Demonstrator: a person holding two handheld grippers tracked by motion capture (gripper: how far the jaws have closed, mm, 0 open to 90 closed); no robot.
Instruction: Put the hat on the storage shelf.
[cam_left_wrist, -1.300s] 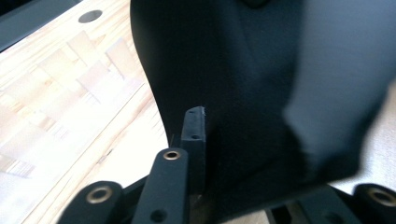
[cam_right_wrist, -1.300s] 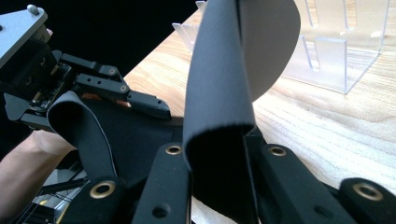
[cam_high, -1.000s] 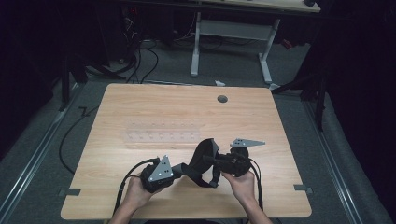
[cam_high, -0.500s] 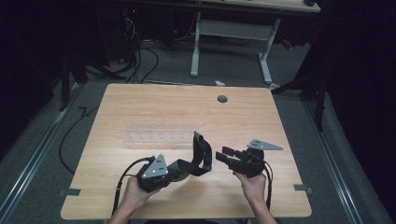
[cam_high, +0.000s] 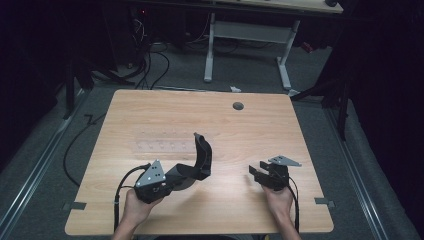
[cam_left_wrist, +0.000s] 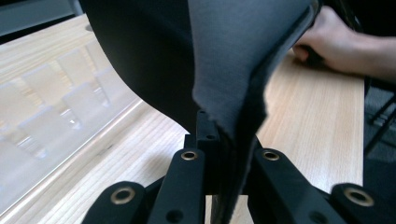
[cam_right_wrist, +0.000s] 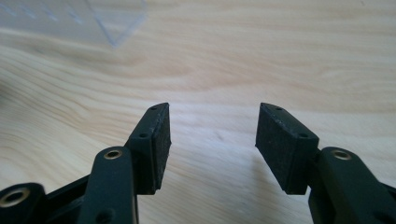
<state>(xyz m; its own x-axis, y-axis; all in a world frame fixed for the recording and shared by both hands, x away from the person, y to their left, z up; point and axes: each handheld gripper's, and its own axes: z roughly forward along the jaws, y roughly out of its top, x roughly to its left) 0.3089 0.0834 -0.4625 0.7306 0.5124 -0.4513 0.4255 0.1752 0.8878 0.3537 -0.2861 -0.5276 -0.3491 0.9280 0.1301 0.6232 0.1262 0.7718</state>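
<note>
Right gripper (cam_high: 256, 173) released pad (cam_high: 202, 157); left fingers (cam_left_wrist: 187, 186) clamp it

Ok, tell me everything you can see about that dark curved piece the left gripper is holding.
The dark curved piece is a black, flexible-looking strip, seemingly fabric or foam, with a grey inner face and a rough edge in the left gripper view. The left gripper, jaws shut on its lower end, holds it up so it arches above the wooden table. Its free end points upward, near a clear plastic tray without touching it.
</note>
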